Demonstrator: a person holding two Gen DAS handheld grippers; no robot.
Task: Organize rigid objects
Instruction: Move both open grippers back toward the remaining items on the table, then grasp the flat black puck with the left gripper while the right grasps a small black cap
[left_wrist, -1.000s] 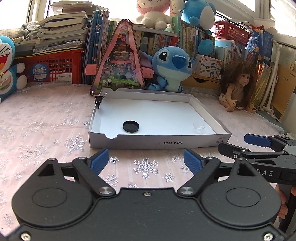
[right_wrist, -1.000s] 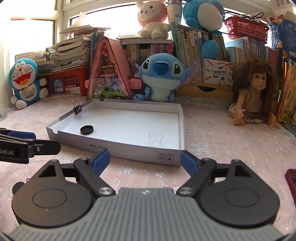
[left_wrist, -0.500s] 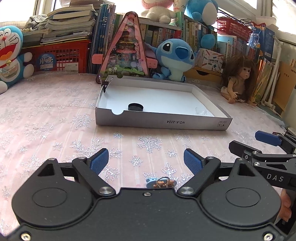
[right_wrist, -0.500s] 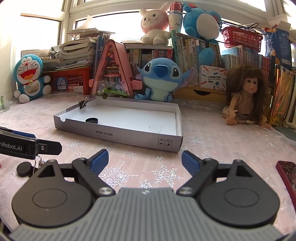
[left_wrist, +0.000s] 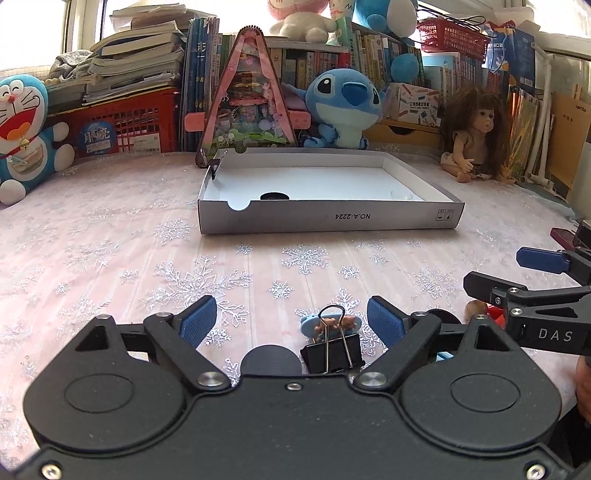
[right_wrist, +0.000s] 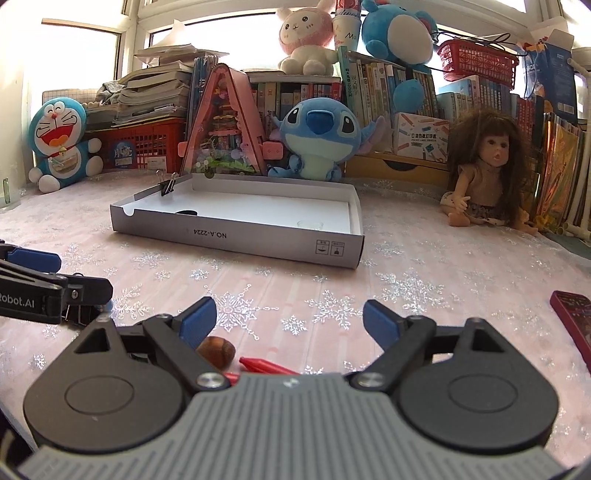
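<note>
Here, closest in, the left claw (left_wrist: 291, 323) hangs released, its blue pads spread wide with nothing pressed between them. Low in that gap, on the worktop (left_wrist: 110, 258), stands a black binder clip (left_wrist: 332, 350) with its wire handles up; a small blue charm (left_wrist: 325, 324) lies just behind the clip, and a black round cap (left_wrist: 269, 361) lies just left of the clip, partly hidden by the claw's body. The right claw (right_wrist: 290, 319) is likewise released and empty. A brown acorn-like nut (right_wrist: 216, 350) sits close against its left pad, and a red pointed piece (right_wrist: 266, 365) lies just right of the nut, half under the claw's body. A dark red flat thing (right_wrist: 574, 325) lies well to the right of the nut, at the frame's edge.

Farther out from the clip lies a shallow cardboard box (left_wrist: 328, 218), white inside and open at the top. Inside the box are a black disc (left_wrist: 274, 195) near its front left corner and a small clear dish (right_wrist: 310, 224) near its front right corner. A second binder clip (right_wrist: 167, 186) grips the box's left wall toward its far corner.

Beyond the box stand a pink triangular dollhouse (left_wrist: 245, 107), a blue plush (left_wrist: 343, 107) and a long-haired doll (left_wrist: 472, 133) to the box's right, with books (left_wrist: 314, 62) behind them.
</note>
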